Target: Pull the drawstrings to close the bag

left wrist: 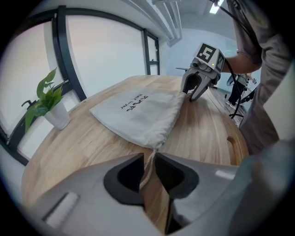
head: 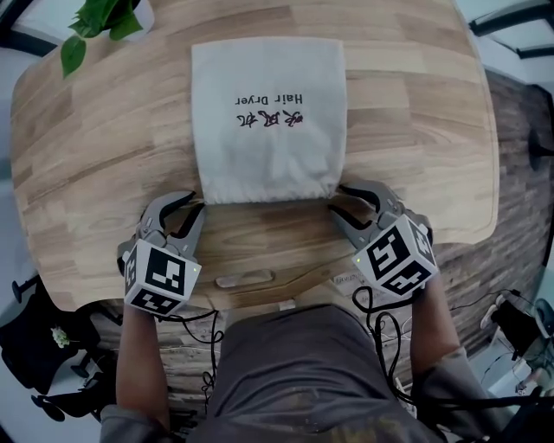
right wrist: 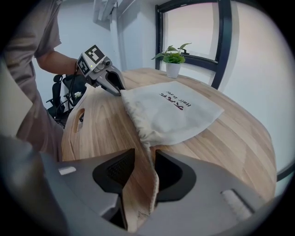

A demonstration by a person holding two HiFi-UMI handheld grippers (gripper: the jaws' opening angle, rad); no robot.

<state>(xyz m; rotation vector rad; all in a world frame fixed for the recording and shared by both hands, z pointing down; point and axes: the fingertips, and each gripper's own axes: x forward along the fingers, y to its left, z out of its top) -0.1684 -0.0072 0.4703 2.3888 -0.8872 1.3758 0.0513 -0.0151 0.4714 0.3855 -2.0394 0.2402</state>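
Observation:
A white cloth bag printed "Hair Dryer" lies flat on the round wooden table, its gathered mouth toward me. My left gripper sits at the mouth's left corner. In the left gripper view, a drawstring runs from the bag down the narrow gap of that gripper; I see no pinch. My right gripper sits at the mouth's right corner. In its own view the right gripper stands open, and the other drawstring lies against one jaw.
A potted plant in a white pot stands at the table's far left edge. A handle slot is cut into the tabletop near me. Cables hang below my grippers, and dark gear sits on the floor at left.

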